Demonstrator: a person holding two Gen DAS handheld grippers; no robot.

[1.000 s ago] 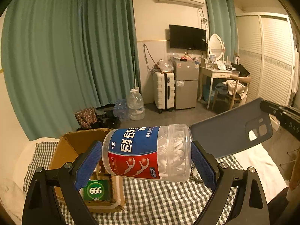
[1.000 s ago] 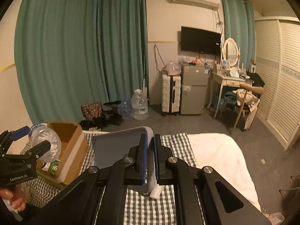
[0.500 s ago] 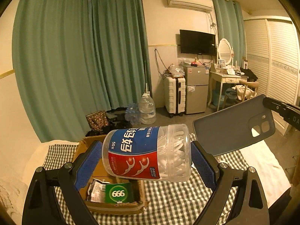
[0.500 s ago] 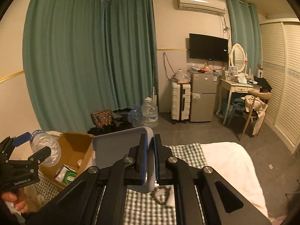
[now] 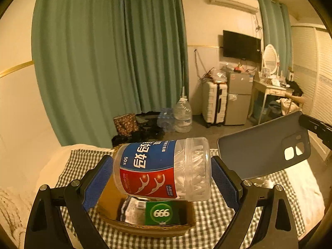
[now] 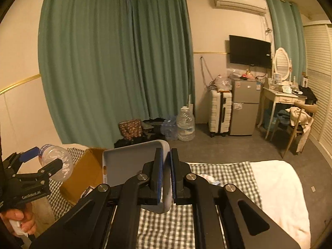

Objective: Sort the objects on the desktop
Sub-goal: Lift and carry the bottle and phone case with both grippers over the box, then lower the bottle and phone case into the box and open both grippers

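Observation:
My left gripper is shut on a clear jar of dental floss picks with a blue and red label, held sideways just above the open cardboard box. Inside the box lie a green "666" pack and a foil packet. My right gripper is shut on the edge of a grey phone case, held up in the air. The phone case shows at the right of the left wrist view. In the right wrist view the jar and box appear at the left.
A checked cloth covers the white bed. Small white items lie on the cloth beyond the case. A hand grips the left tool. Beyond stand green curtains, water bottles, a suitcase, a fridge and a dressing table.
Both grippers have shifted across the bed with their loads; the box now sits under the jar, its inside more visible. Both grips are unchanged.

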